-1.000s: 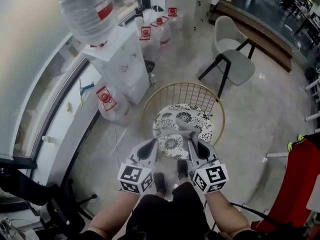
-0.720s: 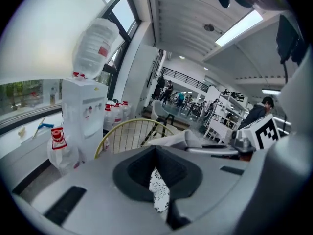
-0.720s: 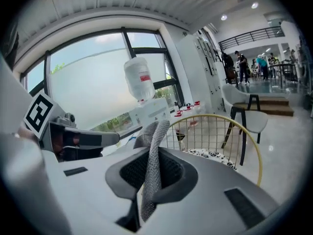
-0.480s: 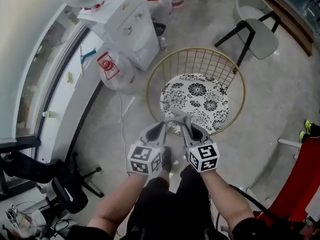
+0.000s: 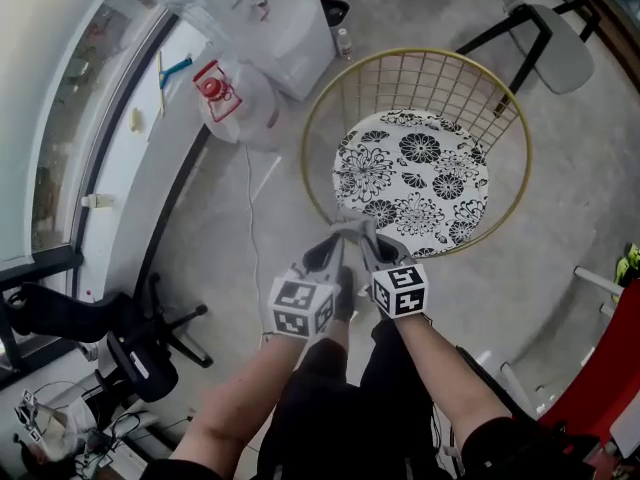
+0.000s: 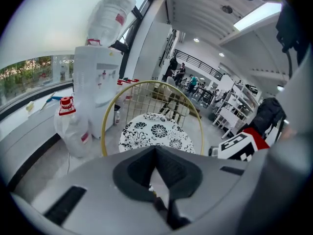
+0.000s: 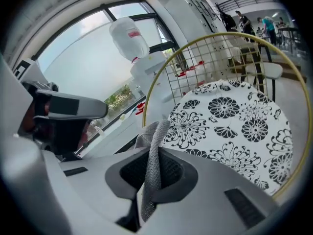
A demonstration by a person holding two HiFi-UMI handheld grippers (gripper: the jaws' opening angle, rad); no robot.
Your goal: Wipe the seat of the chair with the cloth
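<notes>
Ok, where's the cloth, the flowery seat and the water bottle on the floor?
cloth (image 7: 153,143), right gripper view, the fold above the jaws
flowery seat (image 5: 415,183), head view, middle of the cushion
water bottle (image 5: 245,108), head view, its clear body

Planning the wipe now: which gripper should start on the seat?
Right. The right gripper is shut on the cloth, just short of the seat. The left gripper is shut, with no cloth showing between its jaws.
</notes>
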